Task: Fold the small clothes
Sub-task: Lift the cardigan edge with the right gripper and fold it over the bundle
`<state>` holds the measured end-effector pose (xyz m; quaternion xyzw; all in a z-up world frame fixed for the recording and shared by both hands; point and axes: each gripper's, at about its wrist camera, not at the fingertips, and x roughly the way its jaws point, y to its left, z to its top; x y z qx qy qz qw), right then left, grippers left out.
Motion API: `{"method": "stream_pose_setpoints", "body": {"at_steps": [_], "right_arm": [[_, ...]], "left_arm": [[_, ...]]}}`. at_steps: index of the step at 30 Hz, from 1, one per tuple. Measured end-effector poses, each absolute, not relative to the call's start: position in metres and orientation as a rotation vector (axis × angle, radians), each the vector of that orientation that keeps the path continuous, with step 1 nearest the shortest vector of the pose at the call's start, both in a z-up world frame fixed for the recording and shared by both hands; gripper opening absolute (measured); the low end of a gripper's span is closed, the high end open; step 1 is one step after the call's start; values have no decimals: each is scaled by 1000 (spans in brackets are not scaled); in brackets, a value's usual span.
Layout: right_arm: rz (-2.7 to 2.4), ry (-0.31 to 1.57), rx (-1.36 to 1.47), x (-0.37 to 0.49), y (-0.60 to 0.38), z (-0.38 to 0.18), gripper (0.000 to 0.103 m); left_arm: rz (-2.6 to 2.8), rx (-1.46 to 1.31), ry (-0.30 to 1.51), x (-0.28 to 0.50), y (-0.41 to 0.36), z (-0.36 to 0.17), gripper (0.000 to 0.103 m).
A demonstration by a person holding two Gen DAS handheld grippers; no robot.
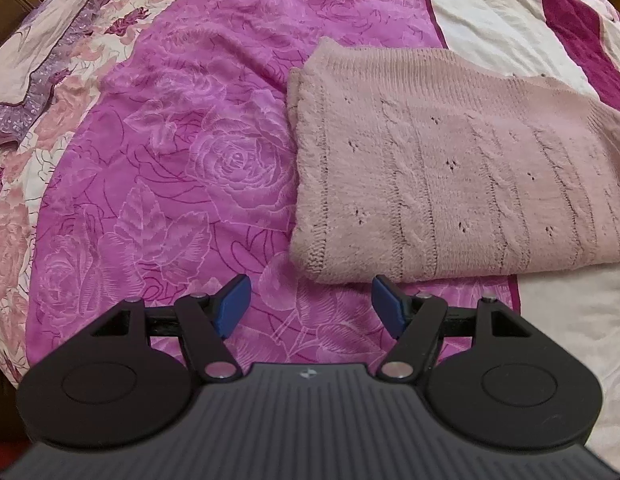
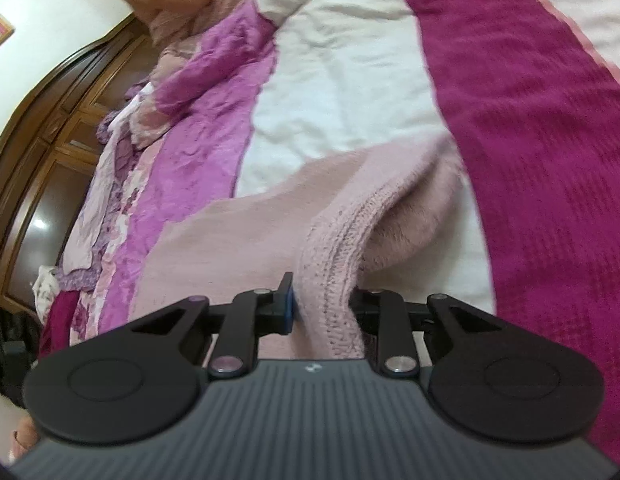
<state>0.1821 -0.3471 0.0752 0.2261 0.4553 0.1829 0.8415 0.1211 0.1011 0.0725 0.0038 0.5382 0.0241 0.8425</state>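
The right gripper [image 2: 322,312] has its jaws clamped on a ribbed edge of the pink knitted sweater [image 2: 246,240], which runs forward from between the fingers and lies on the bedspread [image 2: 342,92] ahead, apparently so that this edge can be carried over for a fold. The left gripper [image 1: 310,306] has its jaws spread wide and empty. The folded sweater [image 1: 450,176] lies just ahead and to their right, probably within reach for the left gripper to steady it.

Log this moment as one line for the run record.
left gripper: open, empty, near pink sweater | right gripper: shut on sweater's knit edge | sweater: folded on bedspread
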Motion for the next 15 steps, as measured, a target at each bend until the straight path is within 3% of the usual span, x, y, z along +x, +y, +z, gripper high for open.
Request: {"method": "stream_pose_setpoints", "body": {"at_steps": [15], "right_arm": [[557,975,274,198,-223,125,25]], "left_arm": [[75,1,1073,97,134,82,73]]}}
